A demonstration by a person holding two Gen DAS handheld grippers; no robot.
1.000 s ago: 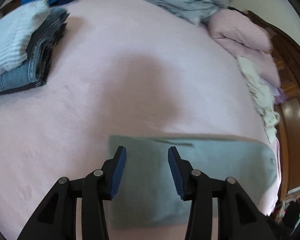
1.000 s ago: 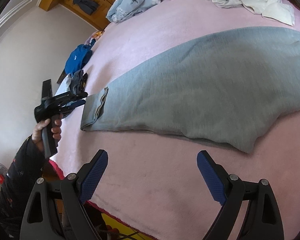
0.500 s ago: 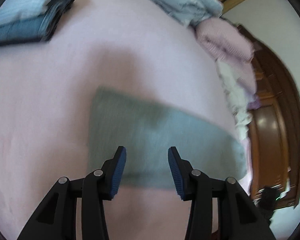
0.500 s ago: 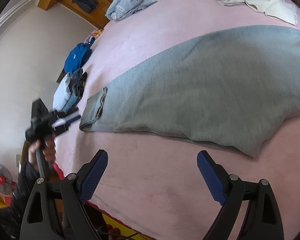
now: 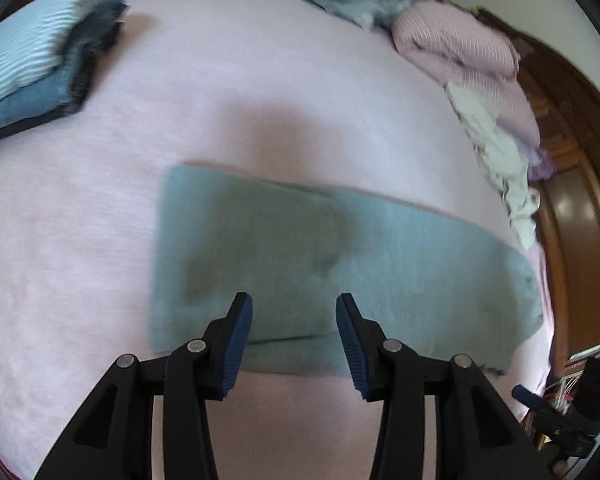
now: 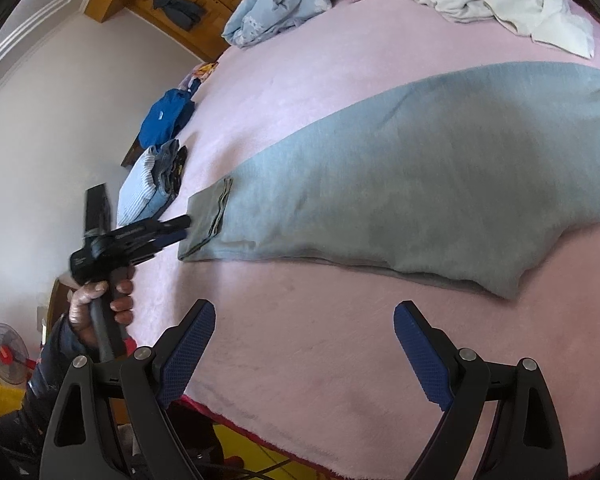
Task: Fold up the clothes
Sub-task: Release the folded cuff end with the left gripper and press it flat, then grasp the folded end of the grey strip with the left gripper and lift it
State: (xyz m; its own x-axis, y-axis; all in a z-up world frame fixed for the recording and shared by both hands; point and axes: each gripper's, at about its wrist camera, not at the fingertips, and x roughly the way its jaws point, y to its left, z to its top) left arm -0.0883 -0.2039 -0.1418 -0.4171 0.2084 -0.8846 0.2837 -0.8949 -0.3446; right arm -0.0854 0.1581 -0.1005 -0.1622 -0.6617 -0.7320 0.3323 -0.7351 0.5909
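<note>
1. Trousers (image 6: 400, 184), grey and already doubled lengthwise, lie flat along the pink bed (image 6: 300, 340), with the cuff end toward your left and the wider end toward your right.
2. Your left hand-held gripper (image 5: 294, 320) hovers just above the near edge of the cuff end. Its jaws stand partly apart with nothing between them.
3. Your right hand-held gripper (image 6: 304, 344) hangs over bare bed just short of the near edge. Its jaws are wide apart and empty.
4. The step in hand looks like taking the cuff end to fold it across. Bring the left pads down at the near corner of the cuff (image 6: 210, 216) so they straddle both layers, then close.
5. Pinch all the layers together; if you catch only the top one, the stack will slide apart as you lift.
6. Set the right hand-held gripper on the near edge by the wide end, or use it to pin the middle, so the cloth does not drag.
7. Lift low and carry the end straight along the length, keeping the edges lined up.
8. Keep clear of the folded stack (image 5: 32, 68) at the far left and the loose heap (image 6: 500, 8) beyond.
</note>
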